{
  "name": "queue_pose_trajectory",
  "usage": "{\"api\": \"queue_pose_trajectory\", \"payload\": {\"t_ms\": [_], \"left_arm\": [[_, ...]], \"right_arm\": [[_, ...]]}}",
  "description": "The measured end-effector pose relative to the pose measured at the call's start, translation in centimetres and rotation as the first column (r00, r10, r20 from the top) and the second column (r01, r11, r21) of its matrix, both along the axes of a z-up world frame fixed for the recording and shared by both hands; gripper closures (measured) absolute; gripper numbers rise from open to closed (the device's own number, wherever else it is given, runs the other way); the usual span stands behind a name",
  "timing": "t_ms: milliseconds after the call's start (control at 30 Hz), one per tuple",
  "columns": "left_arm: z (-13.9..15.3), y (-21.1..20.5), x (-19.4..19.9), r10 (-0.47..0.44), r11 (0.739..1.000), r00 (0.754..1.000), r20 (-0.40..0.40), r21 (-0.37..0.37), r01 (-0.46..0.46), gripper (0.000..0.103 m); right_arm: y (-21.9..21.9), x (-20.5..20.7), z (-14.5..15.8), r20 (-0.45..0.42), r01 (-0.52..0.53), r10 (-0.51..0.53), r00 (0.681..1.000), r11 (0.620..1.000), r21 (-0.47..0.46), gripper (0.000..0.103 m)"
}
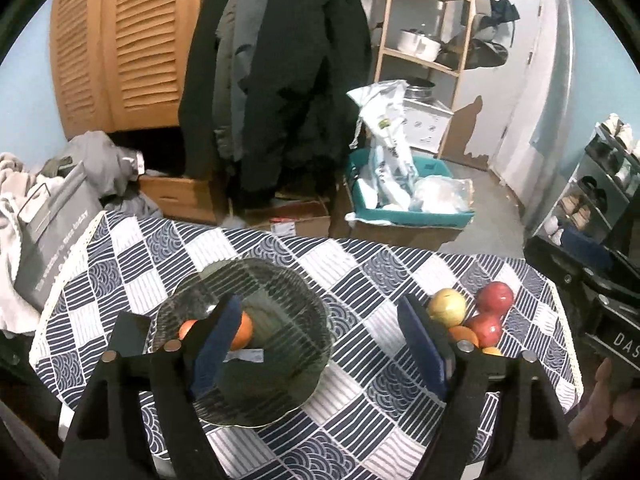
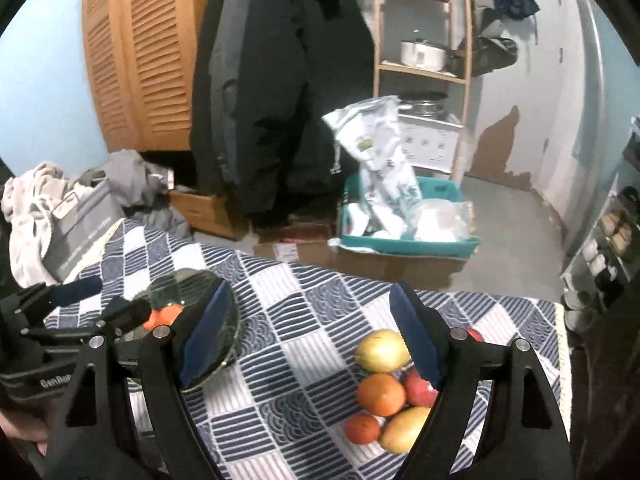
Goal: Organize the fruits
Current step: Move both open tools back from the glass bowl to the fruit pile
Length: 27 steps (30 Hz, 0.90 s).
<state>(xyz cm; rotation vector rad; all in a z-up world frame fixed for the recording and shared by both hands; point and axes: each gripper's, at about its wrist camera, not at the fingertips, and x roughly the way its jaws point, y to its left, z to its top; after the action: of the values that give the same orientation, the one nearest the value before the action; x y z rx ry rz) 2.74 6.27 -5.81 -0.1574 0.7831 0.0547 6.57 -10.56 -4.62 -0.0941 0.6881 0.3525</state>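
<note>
A table with a blue and white checked cloth carries a dark glass bowl on its left part and a small heap of fruit on its right part. In the bowl lies one orange, partly hidden behind a finger of the left gripper. This gripper stands above the near side of the bowl with its jaws wide apart, and nothing is between the blue pads.

The right gripper is also open and empty. It hangs over the cloth between the bowl and the heap. In the heap, a yellow-green apple is at the far side, an orange just before it, a red apple at the right, then a small tangerine and a yellow mango nearest to the camera. These fruits touch each other and lie well apart from the bowl.
</note>
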Motion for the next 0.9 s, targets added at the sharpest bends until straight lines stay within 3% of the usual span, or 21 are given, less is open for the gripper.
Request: {"api": "queue_pose_trajectory", "payload": {"t_ms": [467, 900], "left_arm": [[0.7, -4.0, 0.3, -0.084, 0.996, 0.996, 0.014, 0.016, 0.084, 0.016], [0.6, -8.1, 0.5, -0.157, 0.987, 0.988, 0.002, 0.045, 0.157, 0.016]], "right_arm": [[-6.9, -1.6, 1.6, 0.047, 0.127, -0.127, 0.991, 0.992, 0.008, 0.018], [-11.7, -2.3, -0.8, -0.012, 0.204, -0.205, 0.979, 0.979, -0.007, 0.018]]}}
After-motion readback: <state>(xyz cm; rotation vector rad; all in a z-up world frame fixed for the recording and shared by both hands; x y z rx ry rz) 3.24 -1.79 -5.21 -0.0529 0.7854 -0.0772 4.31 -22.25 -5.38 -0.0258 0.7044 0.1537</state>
